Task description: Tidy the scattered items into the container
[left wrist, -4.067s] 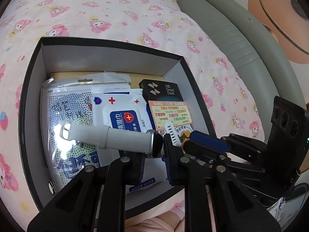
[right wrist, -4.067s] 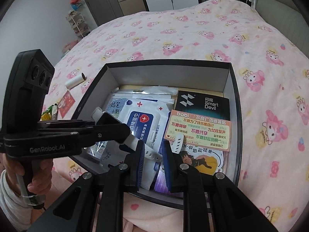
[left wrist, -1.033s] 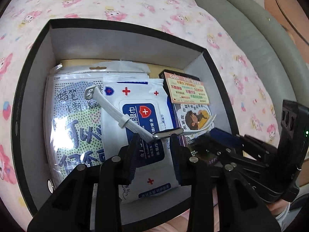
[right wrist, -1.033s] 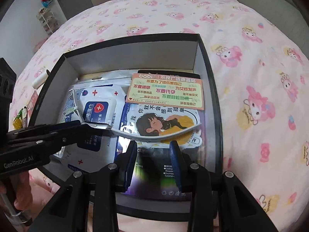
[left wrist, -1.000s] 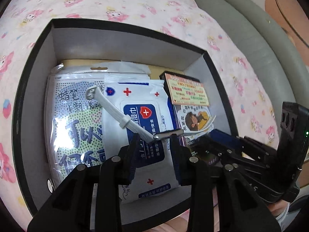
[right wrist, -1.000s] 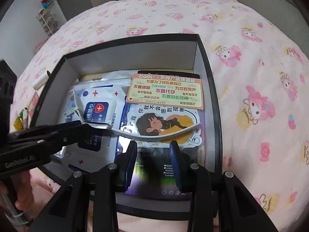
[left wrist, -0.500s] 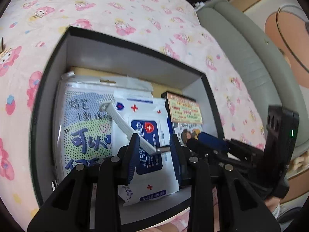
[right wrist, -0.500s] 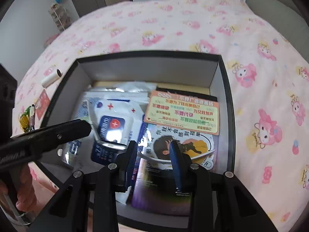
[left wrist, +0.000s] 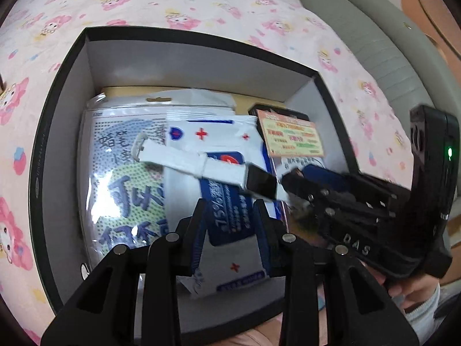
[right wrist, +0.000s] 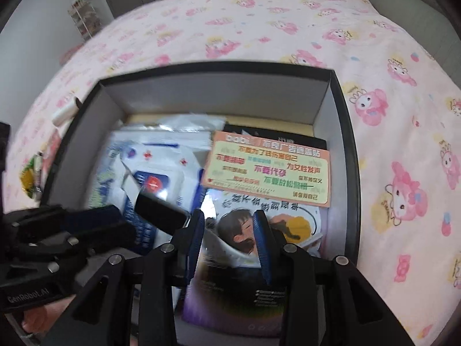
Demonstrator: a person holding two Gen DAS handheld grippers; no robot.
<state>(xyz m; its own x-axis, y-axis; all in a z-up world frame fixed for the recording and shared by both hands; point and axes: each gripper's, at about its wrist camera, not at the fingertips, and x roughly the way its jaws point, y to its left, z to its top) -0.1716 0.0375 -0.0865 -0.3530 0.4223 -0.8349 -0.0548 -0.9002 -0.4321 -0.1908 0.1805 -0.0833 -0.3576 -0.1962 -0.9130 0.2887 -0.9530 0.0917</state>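
Observation:
A black box (left wrist: 57, 92) with grey inner walls sits on the pink bed. In it lie a wet-wipes pack (left wrist: 219, 144), a dotted plastic bag (left wrist: 121, 178) and a sticker sheet (right wrist: 268, 170). A smartwatch with a white strap (left wrist: 184, 164) and a dark face (left wrist: 260, 184) lies across the wipes pack. My left gripper (left wrist: 229, 216) is open and empty just in front of the watch. My right gripper (right wrist: 229, 230) is open over the sticker sheet; in the left wrist view its fingers (left wrist: 305, 184) are at the watch's right end. The watch face also shows in the right wrist view (right wrist: 160, 213).
Small items lie on the bedspread left of the box: a white roll (right wrist: 64, 114) and a yellow-green packet (right wrist: 28, 176). A grey padded headboard (left wrist: 374, 43) runs along the right of the bed. The bedspread (right wrist: 403, 115) surrounds the box.
The watch was held by my left gripper, then let down into the box onto the wipes pack. Both grippers have pulled up and back. The watch has turned flatter.

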